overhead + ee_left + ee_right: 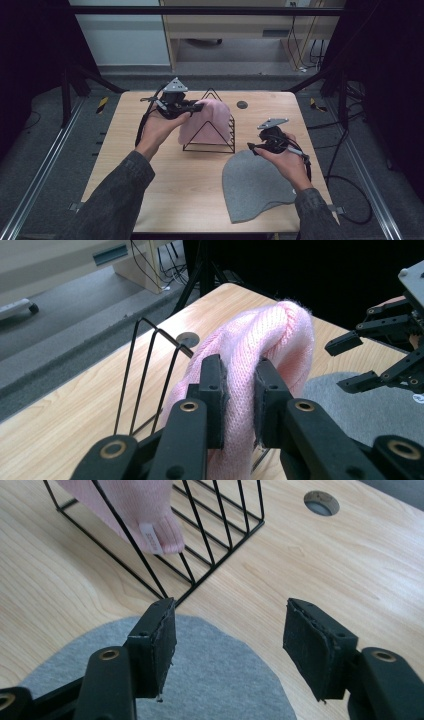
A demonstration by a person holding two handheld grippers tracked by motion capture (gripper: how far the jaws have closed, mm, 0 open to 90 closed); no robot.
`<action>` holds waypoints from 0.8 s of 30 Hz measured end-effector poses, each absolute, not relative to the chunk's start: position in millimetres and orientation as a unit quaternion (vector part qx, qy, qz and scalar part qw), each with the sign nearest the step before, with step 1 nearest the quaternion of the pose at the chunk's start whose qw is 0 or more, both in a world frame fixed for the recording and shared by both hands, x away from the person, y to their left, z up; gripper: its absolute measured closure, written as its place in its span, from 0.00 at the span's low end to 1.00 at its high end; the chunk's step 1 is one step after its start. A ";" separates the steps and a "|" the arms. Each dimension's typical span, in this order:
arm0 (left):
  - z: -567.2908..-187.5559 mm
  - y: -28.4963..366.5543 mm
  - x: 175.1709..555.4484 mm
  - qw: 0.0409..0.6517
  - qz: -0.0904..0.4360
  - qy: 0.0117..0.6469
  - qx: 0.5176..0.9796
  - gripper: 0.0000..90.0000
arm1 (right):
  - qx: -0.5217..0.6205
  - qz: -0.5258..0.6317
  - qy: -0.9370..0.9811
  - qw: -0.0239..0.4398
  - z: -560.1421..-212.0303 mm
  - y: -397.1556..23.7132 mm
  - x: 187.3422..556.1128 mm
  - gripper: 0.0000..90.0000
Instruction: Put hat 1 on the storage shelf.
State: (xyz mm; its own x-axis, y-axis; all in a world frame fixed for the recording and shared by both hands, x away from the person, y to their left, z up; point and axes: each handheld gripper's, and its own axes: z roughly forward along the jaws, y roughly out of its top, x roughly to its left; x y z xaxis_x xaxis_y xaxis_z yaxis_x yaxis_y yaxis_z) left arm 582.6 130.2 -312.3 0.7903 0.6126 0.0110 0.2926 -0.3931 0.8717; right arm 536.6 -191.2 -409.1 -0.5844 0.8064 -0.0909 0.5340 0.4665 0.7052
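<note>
A pink knitted hat (206,122) hangs over the top of a black triangular wire rack (220,142) in the middle of the table. My left gripper (196,106) is shut on the hat's upper fold; its pads (216,390) squeeze the pink knit (260,335). A grey hat (257,187) lies flat on the wood at the front right. My right gripper (252,146) stands open just above the grey hat's far edge (220,675), nothing between its pads (162,647). The rack's corner (172,600) and the pink hat's hem with a white label (151,539) sit beyond it.
The wooden table (150,190) has a round cable hole (242,104) at the back right. Black frame legs and cables (345,165) stand around the table on the grey floor.
</note>
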 end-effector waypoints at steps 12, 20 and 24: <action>-334.5 133.8 584.3 0.466 0.155 0.285 0.823 0.86 | 0.414 0.310 0.832 0.200 -421.4 -204.3 532.9 0.46; -343.9 131.9 582.8 0.455 0.153 0.280 0.831 0.85 | 0.424 0.304 0.831 0.194 -428.6 -213.7 532.7 0.50; -344.2 134.4 582.6 0.458 0.152 0.283 0.829 0.83 | 0.425 0.303 0.831 0.192 -431.8 -217.5 531.9 0.52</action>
State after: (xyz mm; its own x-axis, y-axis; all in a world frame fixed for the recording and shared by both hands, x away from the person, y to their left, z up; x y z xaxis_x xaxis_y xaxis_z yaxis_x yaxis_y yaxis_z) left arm 582.6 134.4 -344.2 0.7941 0.6078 -0.0072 0.3300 -0.4212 0.8448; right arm 531.9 -217.5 -431.8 -0.5641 0.8234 -0.0619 0.5906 0.4547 0.6667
